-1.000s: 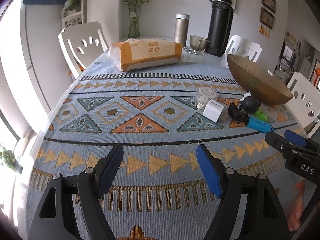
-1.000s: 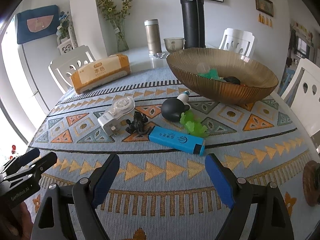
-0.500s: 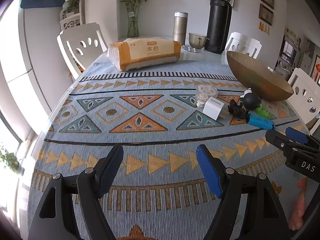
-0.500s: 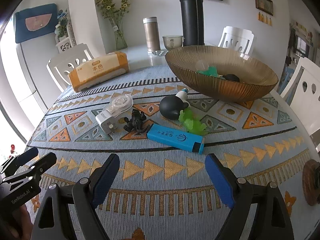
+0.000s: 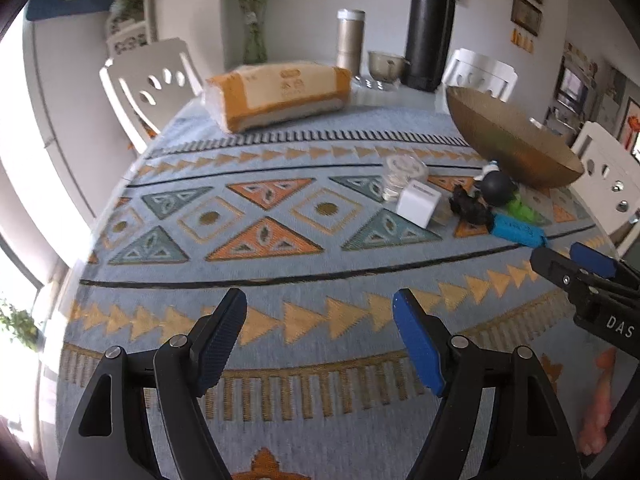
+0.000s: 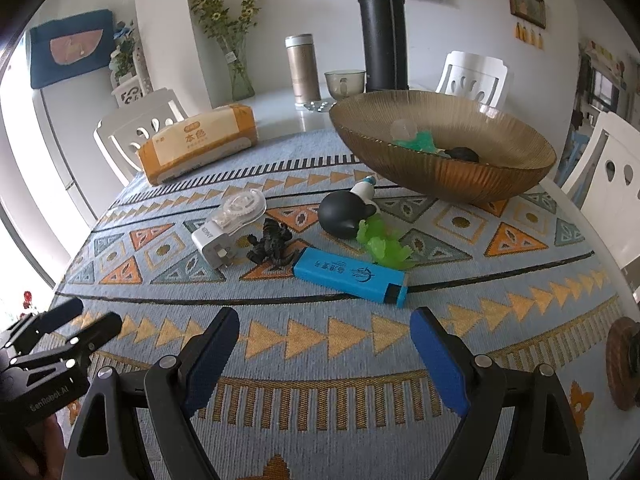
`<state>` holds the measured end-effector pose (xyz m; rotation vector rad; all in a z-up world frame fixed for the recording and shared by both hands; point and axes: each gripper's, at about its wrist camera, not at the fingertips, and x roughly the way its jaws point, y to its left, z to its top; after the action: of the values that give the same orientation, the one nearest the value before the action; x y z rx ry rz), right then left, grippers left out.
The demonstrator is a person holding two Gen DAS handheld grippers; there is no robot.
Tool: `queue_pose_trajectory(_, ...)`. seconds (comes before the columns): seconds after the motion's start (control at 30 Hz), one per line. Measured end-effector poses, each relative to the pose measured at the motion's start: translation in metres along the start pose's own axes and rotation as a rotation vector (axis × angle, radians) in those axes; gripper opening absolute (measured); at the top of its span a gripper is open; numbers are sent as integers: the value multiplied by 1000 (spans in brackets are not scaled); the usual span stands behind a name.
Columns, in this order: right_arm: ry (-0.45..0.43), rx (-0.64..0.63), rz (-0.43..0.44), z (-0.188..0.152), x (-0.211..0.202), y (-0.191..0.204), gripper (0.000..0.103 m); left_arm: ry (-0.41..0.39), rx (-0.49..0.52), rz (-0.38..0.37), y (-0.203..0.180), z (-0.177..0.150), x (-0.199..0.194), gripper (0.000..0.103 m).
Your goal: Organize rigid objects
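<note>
From your left wrist view, your left gripper [image 5: 320, 320] hangs released over the patterned cloth [image 5: 280, 216], nothing between its jaws. The charger [image 5: 418, 203], black figure [image 5: 468, 206] and blue lighter [image 5: 518, 232] lie off to the right, below the bowl [image 5: 516, 148].

From your right wrist view, your right gripper [image 6: 324, 340] is also released and empty, above the cloth just short of the lighter [image 6: 350, 276]. Beyond it lie the green toy [image 6: 384, 246], the black figure [image 6: 272, 242], the charger [image 6: 212, 242] and the round black toy [image 6: 344, 216], all outside the bowl [image 6: 440, 168].
</note>
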<state>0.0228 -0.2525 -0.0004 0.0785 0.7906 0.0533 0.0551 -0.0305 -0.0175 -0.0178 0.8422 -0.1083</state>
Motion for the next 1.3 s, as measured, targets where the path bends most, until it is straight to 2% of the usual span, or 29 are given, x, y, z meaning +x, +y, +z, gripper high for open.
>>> queue_pose_trajectory(0.07, -12, 46, 11, 1, -3, -9, 86, 54, -4, -55, -1, 4, 5, 74)
queue_pose_trajectory(0.17, -8, 112, 25, 2, -2, -23, 86, 137, -20, -175, 0, 15, 16, 74)
queue_pose_trajectory(0.23, -6, 139, 36, 3, -2, -28, 86, 153, -46, -222, 1, 25, 23, 74)
queue_pose_trajectory(0.47, -3, 144, 31, 3, -1, -31, 86, 164, 32, -269, -28, 60, 57, 73)
queue_pose_trajectory(0.63, 17, 187, 39, 4, 3, -41, 86, 184, 29, -299, -42, 70, 76, 72)
queue_pose_trajectory(0.7, 27, 182, 43, 4, 6, -40, 86, 180, 47, -293, -49, 72, 81, 59)
queue_pose_trajectory(0.73, 42, 175, 54, 5, 8, -40, 86, 178, 56, -290, -51, 72, 82, 45)
queue_pose_trajectory(0.83, 161, 143, 123, 7, 25, -38, 86, 165, 103, -296, -56, 71, 79, 44)
queue_pose_trajectory(0.93, 190, -4, 51, 18, 28, -29, 86, 157, 144, -308, -51, 64, 68, 44)
queue_pose_trajectory(0.97, 224, -71, 58, 24, 35, -26, 86, 153, 154, -310, -49, 62, 63, 44)
queue_pose_trajectory(1.03, 264, -117, 69, 29, 50, -26, 87, 157, 150, -318, -39, 55, 52, 44)
queue_pose_trajectory(1.17, 216, -183, 9, 35, 68, -20, 87, 168, 108, -331, -20, 37, 38, 44)
queue_pose_trajectory(1.3, 202, -213, 34, 32, 65, -6, 83, 165, 89, -312, -17, 24, 35, 44)
